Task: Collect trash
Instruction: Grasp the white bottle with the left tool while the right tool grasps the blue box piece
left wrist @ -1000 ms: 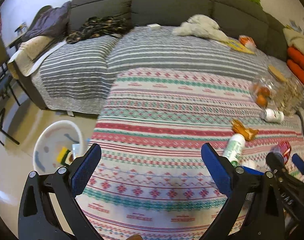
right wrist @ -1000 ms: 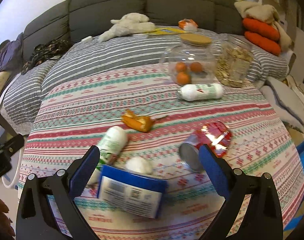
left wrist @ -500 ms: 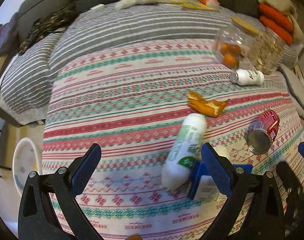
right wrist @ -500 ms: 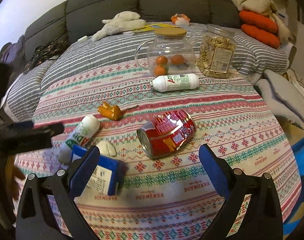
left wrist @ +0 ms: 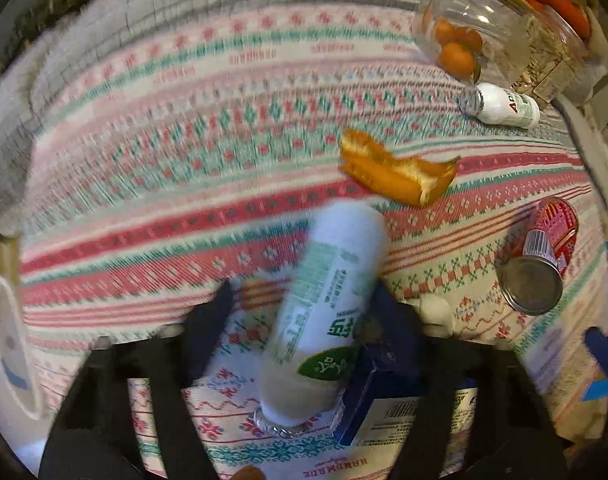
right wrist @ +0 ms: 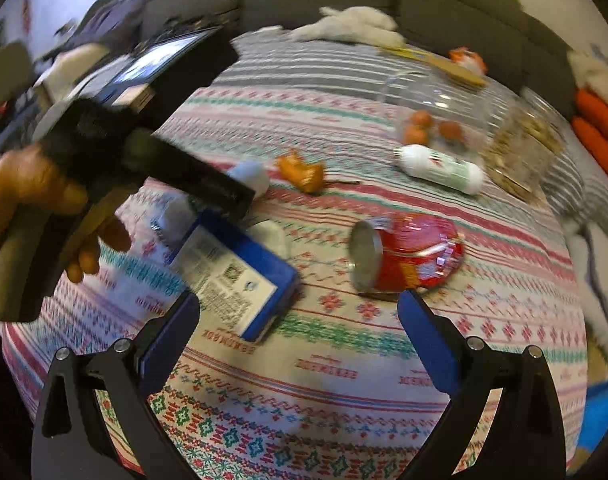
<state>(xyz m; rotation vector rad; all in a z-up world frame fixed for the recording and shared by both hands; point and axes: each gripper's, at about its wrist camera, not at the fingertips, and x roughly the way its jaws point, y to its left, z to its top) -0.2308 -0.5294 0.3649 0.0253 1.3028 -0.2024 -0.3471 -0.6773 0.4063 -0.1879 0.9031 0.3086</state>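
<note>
Left gripper [left wrist: 304, 312] newly astride bottle [left wrist: 328, 300]

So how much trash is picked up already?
None looks collected yet. The left tool has been closing around the white bottle. The peel, red can, blue box and second bottle lie on the cloth. The right tool is open.

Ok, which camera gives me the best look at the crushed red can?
The right wrist view: the red can lies on its side near the middle of the frame, just beyond the open right gripper, its whole length showing. The left wrist view only catches the can at the right edge, mostly end-on.
</note>
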